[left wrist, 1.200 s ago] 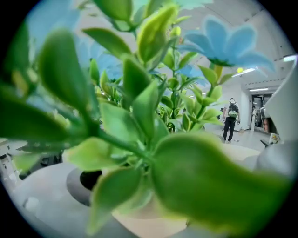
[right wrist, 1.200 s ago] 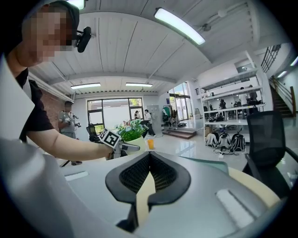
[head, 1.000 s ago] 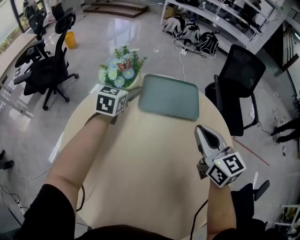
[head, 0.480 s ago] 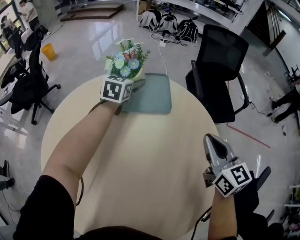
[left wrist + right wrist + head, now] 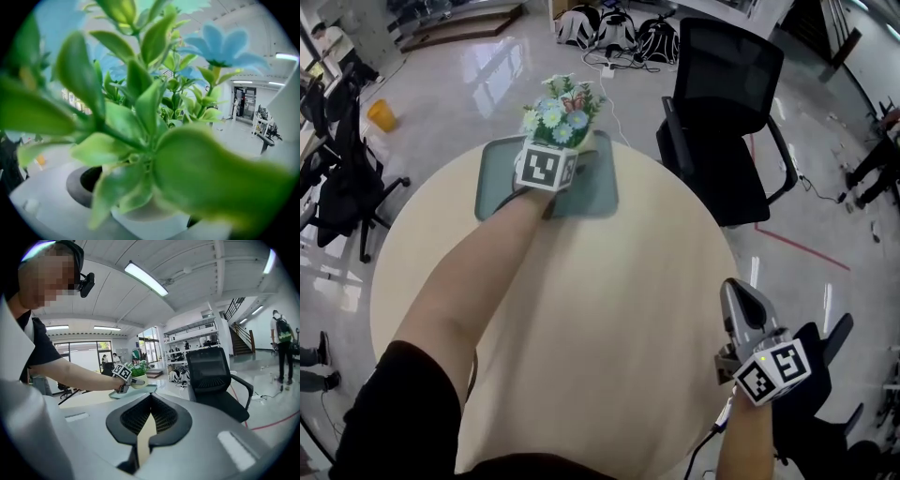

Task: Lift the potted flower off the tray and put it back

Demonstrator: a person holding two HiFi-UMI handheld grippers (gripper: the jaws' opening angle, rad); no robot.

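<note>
Nearest the person, at the right edge of the round pale-wood table (image 5: 609,309), the right gripper (image 5: 737,292) is held low with its jaws pressed together and nothing between them, well apart from everything else on the table. Across the table the person's bare left forearm (image 5: 478,281) stretches out to the far side, where the left gripper (image 5: 548,167) sits over the flat grey-green rectangular tray (image 5: 497,178). Its jaws are pinched on the cream pot of the potted flower with green leaves and blue and white blossoms (image 5: 558,108), which stands upright just beyond the marker cube, its leaves crowding right up against that gripper's camera. From here the pot is over the tray's far part; I can't make out whether its base touches the tray. Past the table stands a black office chair (image 5: 722,84) on the shiny grey floor
</note>
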